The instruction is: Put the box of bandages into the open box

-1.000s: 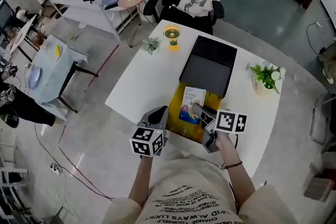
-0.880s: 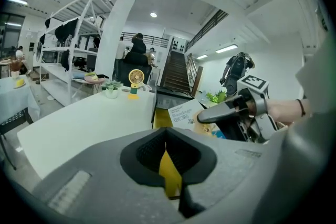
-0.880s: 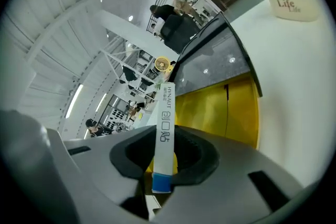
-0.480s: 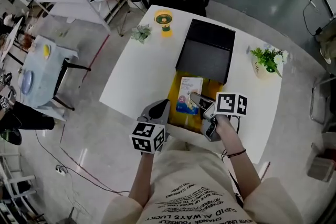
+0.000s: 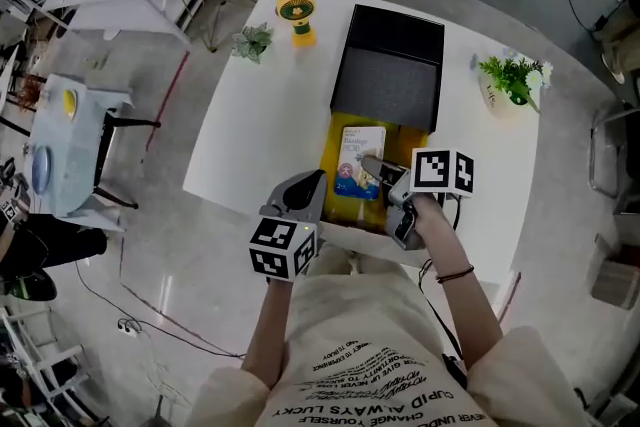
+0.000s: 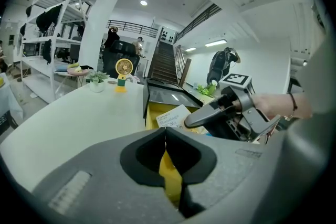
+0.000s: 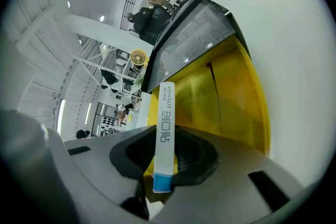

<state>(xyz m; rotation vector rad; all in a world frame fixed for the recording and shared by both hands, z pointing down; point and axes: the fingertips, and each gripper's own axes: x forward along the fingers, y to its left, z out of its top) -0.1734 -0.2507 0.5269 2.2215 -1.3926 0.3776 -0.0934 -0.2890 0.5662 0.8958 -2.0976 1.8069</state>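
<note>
Right gripper (image 5: 372, 164): at the near right of the open box (image 5: 331, 167), pointed down and away into it; fingers pinching the box of bandages (image 5: 360, 155).
Grip: closed on the two wide faces of the bandage box, with its thin white side turned toward the right gripper view and a blue band at its near end.
Box of bandages: held over the yellow inside of the open box, in its middle part, printed face up in the head view; not possible to tell if touching the bottom.
Open box: yellow inside, dark lid thrown back to the far side; standing at the near edge of the white worktop (image 5: 270, 120).
Left gripper (image 6: 166, 134): just beside the near left corner of the open box, apart from the bandage box; fingers pressed together, nothing between them.
Far side of worktop: yellow fan (image 5: 296, 15) and small green plant (image 5: 252, 42) at the left, potted plant (image 5: 510, 80) in a white pot at the right, all well apart from the grippers.
</note>
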